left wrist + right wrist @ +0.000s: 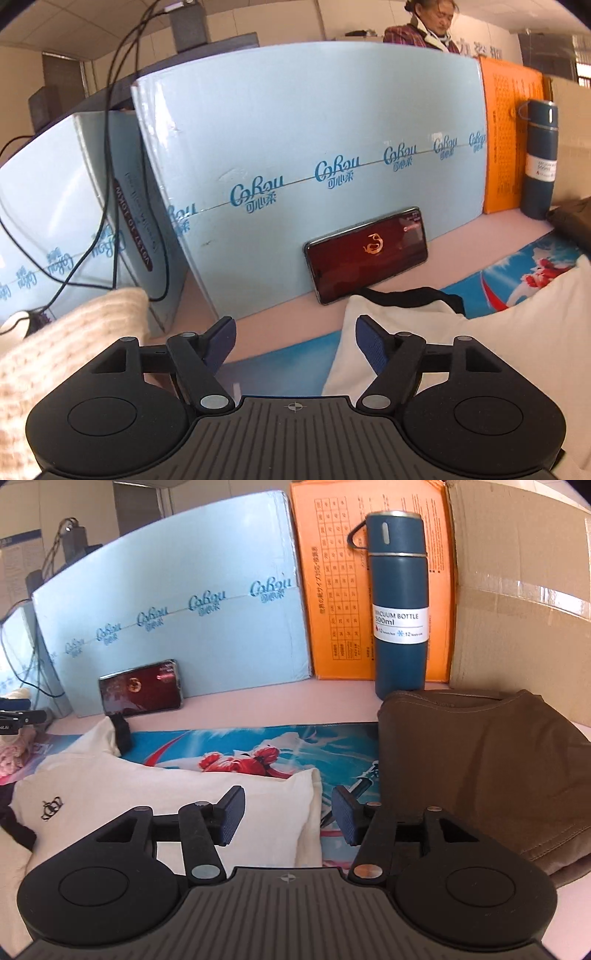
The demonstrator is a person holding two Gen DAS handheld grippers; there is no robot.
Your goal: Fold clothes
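White shirt (162,794): soft, light, limp cotton; lies partly folded on the printed mat (258,746), at 9 to 10 o'clock from the right gripper (288,818), right corner just under the left finger of that gripper. Expect sagging and shifting layers when lifted; likely to slide easily on the smooth mat. Best taken at a doubled edge or corner, all layers pinched together, away from the black collar (122,731) at 11 o'clock. Small crown emblem (51,806) faces up at 9 o'clock.

Right gripper: jaws spread, nothing between them, above the mat. Left gripper (295,341): jaws spread wide, nothing pinched; the shirt's edge lies below and behind the right finger, contact not discernible.

Brown garment (480,775): thicker, heavier-looking fabric, loosely folded at 1 to 3 o'clock from the right gripper.

Surface: pale pink tabletop (277,701) under the glossy mat. At 12 o'clock, a blue flask (400,609) upright and close to the brown garment; at 11 o'clock, a phone (142,688) leaning on a light blue box (184,590). Orange box (332,590) and cardboard box (517,590) form the back wall. Cables (110,147) hang at 10 o'clock in the left view; a knitted cream cloth (74,332) at 9 o'clock. A person (424,26) stands behind the boxes
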